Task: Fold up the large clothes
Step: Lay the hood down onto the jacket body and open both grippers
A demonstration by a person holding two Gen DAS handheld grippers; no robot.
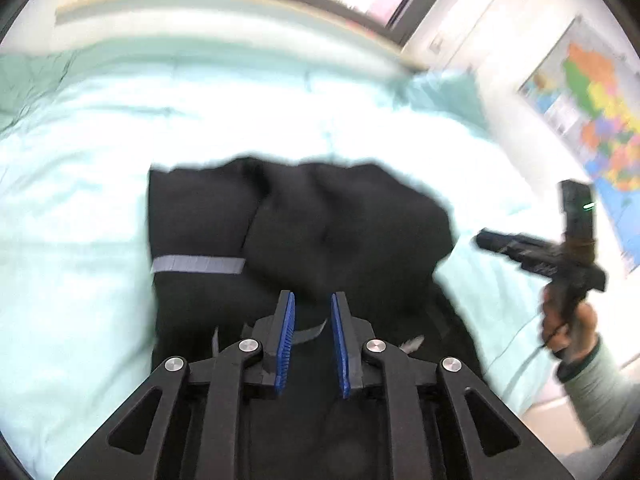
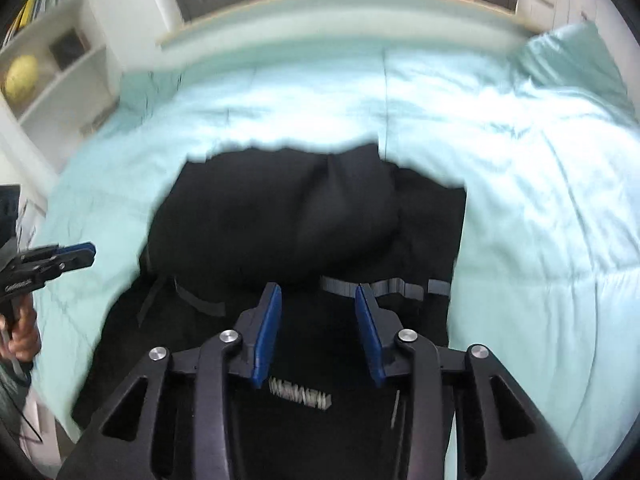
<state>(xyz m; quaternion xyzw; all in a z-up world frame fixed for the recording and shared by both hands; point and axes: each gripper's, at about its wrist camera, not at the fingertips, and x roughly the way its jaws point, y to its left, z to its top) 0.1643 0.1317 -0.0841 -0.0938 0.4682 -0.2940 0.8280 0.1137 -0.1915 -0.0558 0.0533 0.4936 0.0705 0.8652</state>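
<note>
A large black garment (image 1: pixel 304 232) with grey reflective strips lies partly folded on a pale mint bed; it also shows in the right wrist view (image 2: pixel 280 216). A bulky folded-over part lies on top of the flat part. My left gripper (image 1: pixel 313 300) hovers above the near part of the garment, jaws apart and empty. My right gripper (image 2: pixel 318 294) hovers over the garment too, jaws wide apart and empty. The right gripper also appears in the left wrist view (image 1: pixel 486 240), off the garment's right side. The left gripper appears at the left edge of the right wrist view (image 2: pixel 86 254).
The mint duvet (image 2: pixel 520 184) covers the bed. A pillow (image 2: pixel 572 56) lies at the far right corner. A white shelf unit (image 2: pixel 60 76) stands left of the bed, a window behind it, and a coloured wall map (image 1: pixel 600 120) hangs on the right.
</note>
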